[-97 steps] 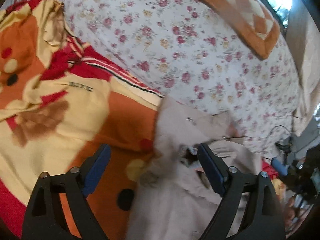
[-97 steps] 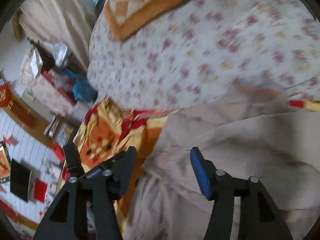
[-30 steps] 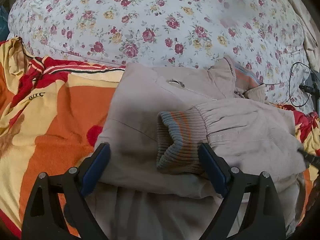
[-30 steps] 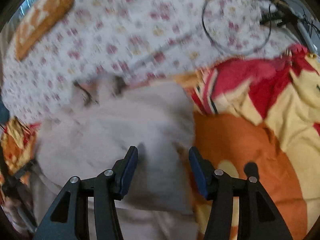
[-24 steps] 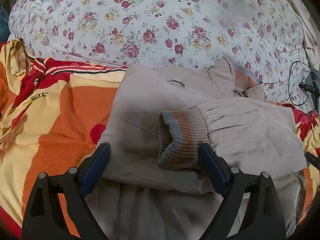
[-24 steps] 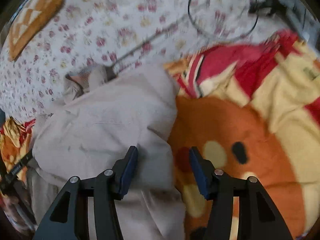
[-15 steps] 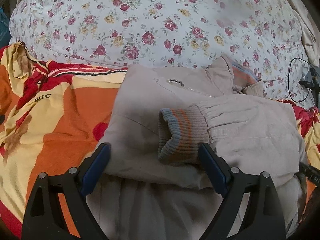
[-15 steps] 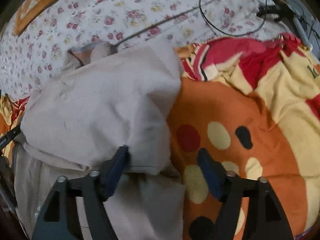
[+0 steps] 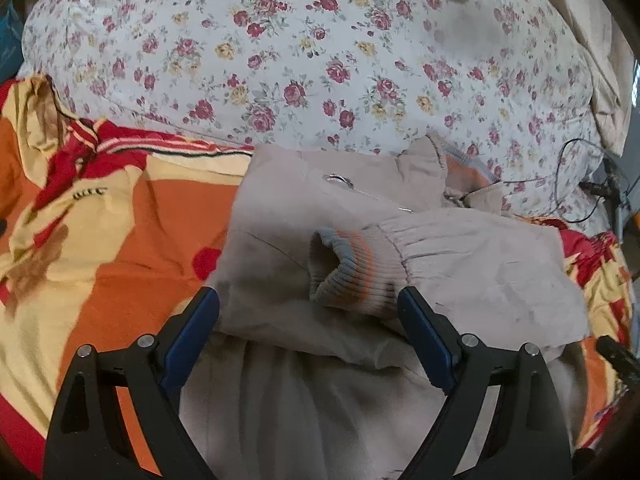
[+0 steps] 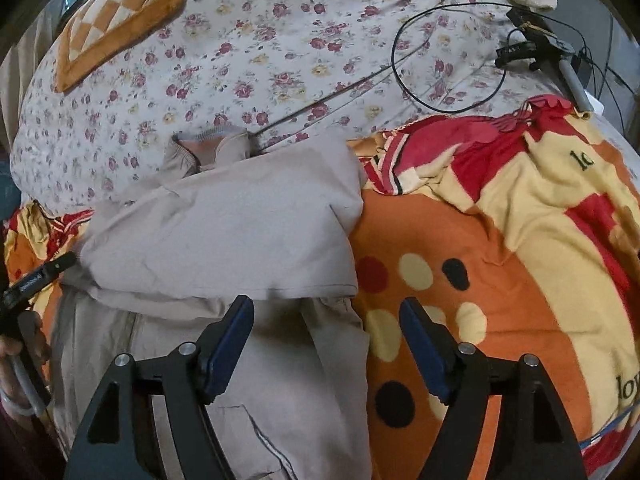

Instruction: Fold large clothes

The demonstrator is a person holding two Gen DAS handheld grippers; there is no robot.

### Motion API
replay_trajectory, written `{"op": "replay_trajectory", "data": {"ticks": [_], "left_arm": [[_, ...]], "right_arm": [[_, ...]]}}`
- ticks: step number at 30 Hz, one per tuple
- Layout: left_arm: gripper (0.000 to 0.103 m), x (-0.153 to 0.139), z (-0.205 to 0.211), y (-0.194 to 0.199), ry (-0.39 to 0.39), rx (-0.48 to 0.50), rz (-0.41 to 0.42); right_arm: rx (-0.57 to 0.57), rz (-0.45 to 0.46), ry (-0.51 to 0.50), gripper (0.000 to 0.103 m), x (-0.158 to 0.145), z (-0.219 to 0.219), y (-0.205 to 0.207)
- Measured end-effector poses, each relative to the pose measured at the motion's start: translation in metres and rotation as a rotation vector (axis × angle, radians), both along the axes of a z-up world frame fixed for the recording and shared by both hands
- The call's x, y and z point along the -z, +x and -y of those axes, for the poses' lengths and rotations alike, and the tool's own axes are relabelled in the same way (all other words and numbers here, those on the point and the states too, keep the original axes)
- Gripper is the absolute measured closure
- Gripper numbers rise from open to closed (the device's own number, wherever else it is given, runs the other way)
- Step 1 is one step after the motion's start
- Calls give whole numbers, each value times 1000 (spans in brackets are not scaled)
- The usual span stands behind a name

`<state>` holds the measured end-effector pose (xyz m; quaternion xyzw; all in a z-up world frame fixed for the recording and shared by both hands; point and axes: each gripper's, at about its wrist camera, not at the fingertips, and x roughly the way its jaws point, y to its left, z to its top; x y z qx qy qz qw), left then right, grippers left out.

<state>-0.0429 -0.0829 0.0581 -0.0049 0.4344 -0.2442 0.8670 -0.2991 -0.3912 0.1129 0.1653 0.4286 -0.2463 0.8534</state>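
My left gripper [image 9: 308, 332] hangs wide open over the beige jacket [image 9: 280, 216], nothing between its pads, about where it was a second ago. The jacket lies on the orange cartoon blanket [image 9: 120, 220], which is on the bed, its collar end reaching the floral sheet [image 9: 300, 60]. The sleeve is now folded across the chest, and its ribbed cuff [image 9: 348, 268] rests near the middle of the body, just ahead of the left gripper. A few seconds back the jacket was a loose heap, so the sleeve fold looks done. Further right, my right gripper [image 10: 326, 334] has just been opening: a second ago its jaws were narrower over the folded sleeve edge, now they stand apart and clear of the cloth, with only the lower part of the jacket [image 10: 224, 232] under them. I judge this as a release after laying the right sleeve in. The lower body is still unfolded, so the bottom-up fold comes next.
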Motion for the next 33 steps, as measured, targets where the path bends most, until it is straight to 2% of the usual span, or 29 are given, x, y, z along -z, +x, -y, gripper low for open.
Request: {"op": "replay_trajectory", "data": {"ticks": [6, 11, 12, 13, 14, 15, 17, 20, 22, 25, 26, 27, 29, 32, 33], "left_arm": [[12, 0, 0, 0, 0, -2, -5], [12, 7, -1, -4, 31, 1, -13], [12, 8, -2, -6, 39, 3, -17], [12, 9, -6, -10, 49, 9, -30], [12, 9, -10, -15, 49, 15, -42], [12, 8, -16, -21, 45, 26, -53], [12, 5, -25, -33, 64, 40, -53], [12, -1, -38, -50, 83, 48, -36], [12, -2, -50, -59, 67, 36, -53], [12, 1, -68, -74, 25, 14, -102], [12, 2, -71, -77, 21, 14, -112], [12, 3, -76, -84, 24, 17, -116], [12, 4, -82, -96, 48, 16, -111], [12, 3, -97, -116, 60, 19, -108], [12, 3, -101, -121, 63, 21, -106]], "right_arm": [[34, 1, 39, 27, 8, 4, -1], [36, 0, 13, 27, 15, 6, 0], [32, 0, -9, 29, 18, 8, 2], [34, -63, -55, 32, 27, 12, 8], [46, -139, -79, 38, 37, 16, 12], [52, -193, -67, 49, 44, 20, 13], [31, -127, 25, 46, 39, 21, -1], [18, -44, 110, 41, 24, 16, -29], [-20, -43, 149, 38, 24, 8, -41], [-78, -62, 170, 41, 37, -11, -55], [-76, -61, 163, 59, 42, -15, -58], [-59, -50, 138, 91, 46, -19, -63], [-48, -29, 64, 101, 48, -27, -71], [-42, 27, 21, 103, 32, -22, -82], [-26, 18, -8, 103, 28, -17, -83]]}}
